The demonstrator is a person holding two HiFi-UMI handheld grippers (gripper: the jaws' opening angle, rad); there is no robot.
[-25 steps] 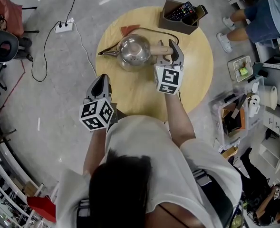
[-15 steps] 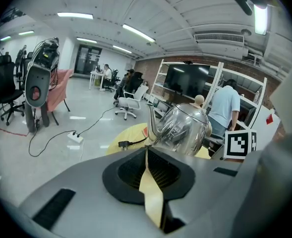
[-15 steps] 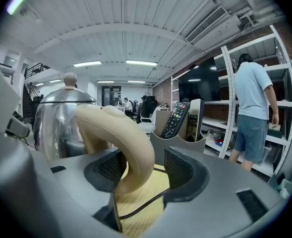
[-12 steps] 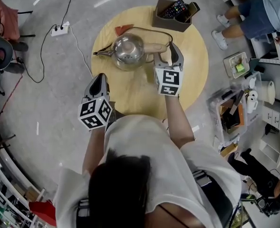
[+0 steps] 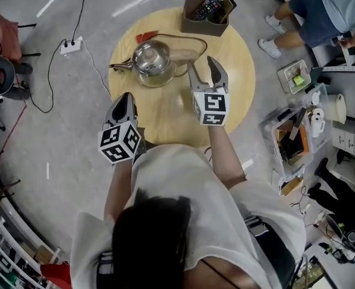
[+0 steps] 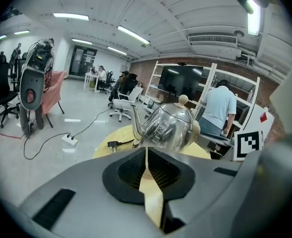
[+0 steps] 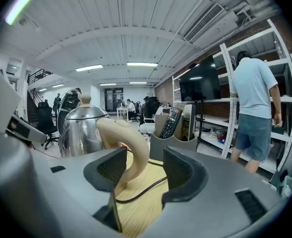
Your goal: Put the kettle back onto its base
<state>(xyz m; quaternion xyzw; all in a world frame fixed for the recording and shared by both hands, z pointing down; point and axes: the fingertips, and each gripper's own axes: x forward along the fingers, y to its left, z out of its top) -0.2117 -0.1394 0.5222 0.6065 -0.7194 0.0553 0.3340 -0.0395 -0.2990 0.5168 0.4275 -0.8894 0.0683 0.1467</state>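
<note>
The steel kettle (image 5: 150, 60) with a beige handle (image 5: 183, 56) stands upright on the far side of the round wooden table (image 5: 237, 95). Its own body hides what is under it, and a dark cord (image 5: 192, 38) loops away from it. My right gripper (image 5: 204, 71) is open; its jaws have just been opening. It sits a little back from the handle (image 7: 128, 148), which shows just ahead of the left pad (image 7: 106, 167), apart from it. My left gripper (image 5: 125, 101) is shut and empty at the table's near left edge. The left gripper view shows the kettle (image 6: 170, 128) ahead.
A brown holder (image 5: 204, 15) with remote controls stands at the table's far edge, behind the handle. A red scrap (image 5: 142, 38) lies left of it. A power strip (image 5: 69, 46) and cable lie on the floor at left. A person (image 5: 322, 11) stands beside shelves at right.
My right gripper has let go of the kettle handle, opened wide and drawn back toward me. The kettle stays standing on the table. The left gripper has barely moved.
</note>
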